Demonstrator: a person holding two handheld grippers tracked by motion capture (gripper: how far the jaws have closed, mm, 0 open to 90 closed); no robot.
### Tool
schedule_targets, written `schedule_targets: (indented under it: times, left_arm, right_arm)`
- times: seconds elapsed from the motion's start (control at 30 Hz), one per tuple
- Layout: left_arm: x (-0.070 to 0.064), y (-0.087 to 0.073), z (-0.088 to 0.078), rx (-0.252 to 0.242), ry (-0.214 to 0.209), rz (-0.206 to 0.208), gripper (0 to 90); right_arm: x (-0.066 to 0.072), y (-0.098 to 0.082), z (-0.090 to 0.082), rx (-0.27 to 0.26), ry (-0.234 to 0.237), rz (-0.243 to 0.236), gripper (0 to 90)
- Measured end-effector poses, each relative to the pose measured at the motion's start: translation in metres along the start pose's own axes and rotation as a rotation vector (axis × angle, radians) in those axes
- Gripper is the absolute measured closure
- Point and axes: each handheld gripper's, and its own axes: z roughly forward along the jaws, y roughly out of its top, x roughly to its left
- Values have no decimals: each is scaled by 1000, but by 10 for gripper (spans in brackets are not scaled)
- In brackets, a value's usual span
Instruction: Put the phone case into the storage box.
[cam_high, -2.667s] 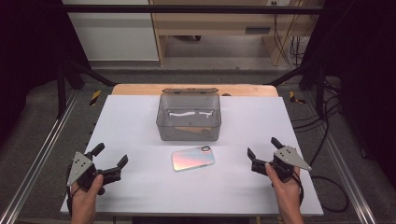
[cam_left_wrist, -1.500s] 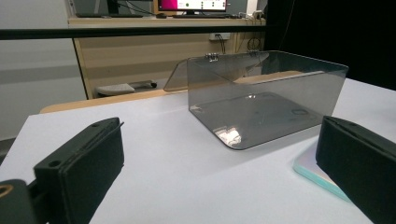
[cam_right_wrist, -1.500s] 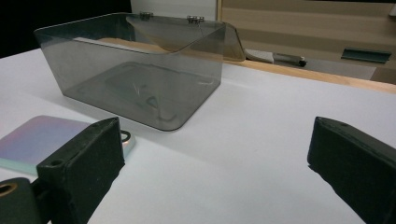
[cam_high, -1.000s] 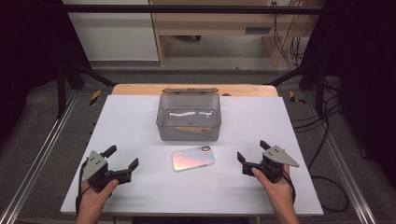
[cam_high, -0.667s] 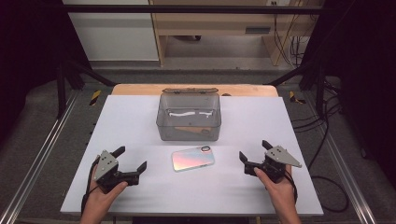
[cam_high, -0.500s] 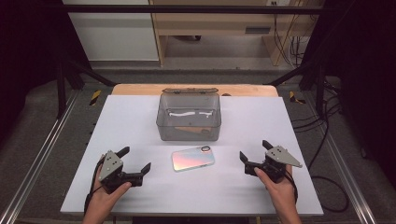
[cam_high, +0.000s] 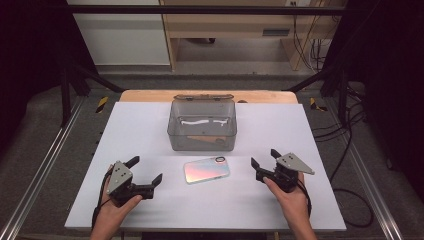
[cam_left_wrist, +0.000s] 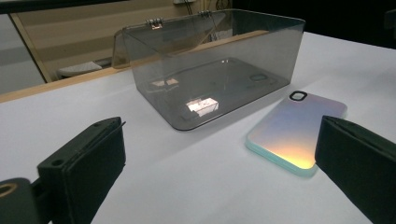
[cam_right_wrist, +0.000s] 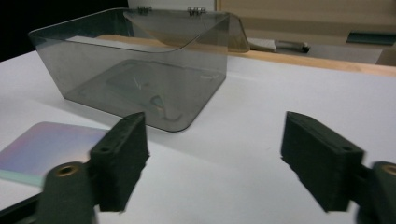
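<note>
Closing in from both sides, the two grippers now flank the phone case (cam_high: 207, 170), which lies flat on the white worktop (cam_high: 300, 130), just in front of the clear plastic box (cam_high: 202, 125) with its lid folded back. Compared with a moment earlier, the left gripper (cam_high: 147, 170) has travelled inward from the left edge of the worktop toward the case; its jaws stand wide apart with nothing between them, and in the left gripper view one jaw sits near the lower corner of the case (cam_left_wrist: 296, 128). The right gripper (cam_high: 265, 159) has stayed almost in place on the other side (a little apart from the case), and its jaws have just been closing somewhat, yet they are empty and a clear gap remains between them.

My reading is that the approach is nearly done and the pick-up has not started: the case is untouched. The likely aim is to lift it and place it into the box, so one gripper must next reach the thin edge of the case.
</note>
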Motion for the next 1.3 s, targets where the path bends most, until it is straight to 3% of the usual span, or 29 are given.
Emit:
schedule_targets:
  times: [0.23,0.43,0.6,0.8,1.27,1.3]
  left_arm:
    - [4,2,-7,-58,26,4,19]
    - [13,3,-18,-127,56,-27,16]
    - [18,2,-22,-136,69,-47,16]
    - [18,1,-23,-140,71,-49,15]
    - [19,0,-24,-142,70,-48,15]
    - [19,0,-24,-142,69,-46,15]
  right_arm:
    - [10,2,17,56,24,-33,332]
    - [23,5,33,97,39,-64,406]
    - [30,6,43,127,54,-90,518]
    - [41,9,58,167,87,-129,720]
    - [62,10,86,205,131,-172,881]
    - [66,10,91,215,134,-195,890]
